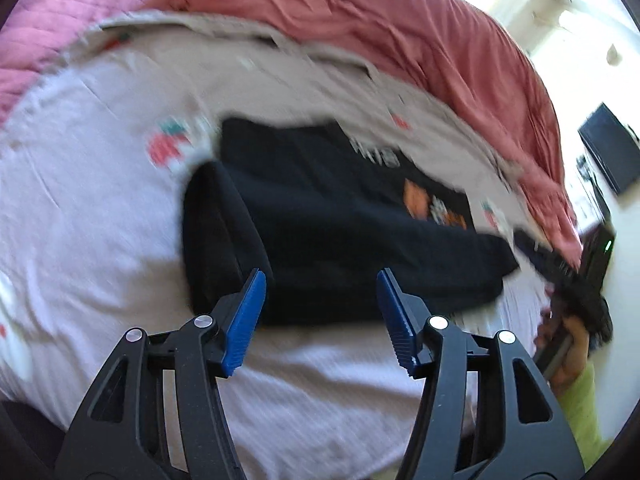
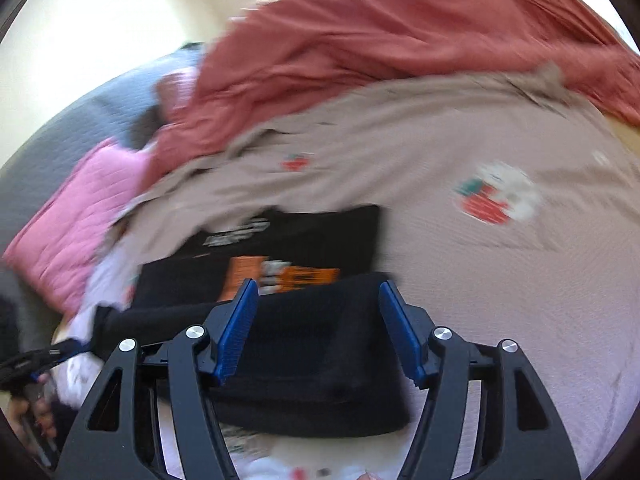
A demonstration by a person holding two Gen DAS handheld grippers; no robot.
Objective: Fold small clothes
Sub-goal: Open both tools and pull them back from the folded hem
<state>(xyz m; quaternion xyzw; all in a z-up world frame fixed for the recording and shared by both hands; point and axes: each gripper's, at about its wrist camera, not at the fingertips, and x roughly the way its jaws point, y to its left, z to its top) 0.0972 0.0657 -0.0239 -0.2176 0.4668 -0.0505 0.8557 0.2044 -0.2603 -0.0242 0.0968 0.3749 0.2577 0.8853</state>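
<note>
- Black folded garment with an orange and white print lies on a pale bedsheet dotted with strawberry motifs.
- Left gripper hovers above its near edge, its 2 blue pads apart, nothing between them.
- Right gripper hangs over the same garment, jaws wide, gripping nothing.
- Rust-red blanket is bunched along the far side.
- Both views are motion-blurred.

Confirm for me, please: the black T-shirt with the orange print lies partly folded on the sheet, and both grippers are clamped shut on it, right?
Not quite. The black T-shirt does lie partly folded on the sheet, but both grippers are open. The left wrist view shows the left gripper with its jaws apart and nothing between them; the right wrist view shows the same for the right gripper.
</note>
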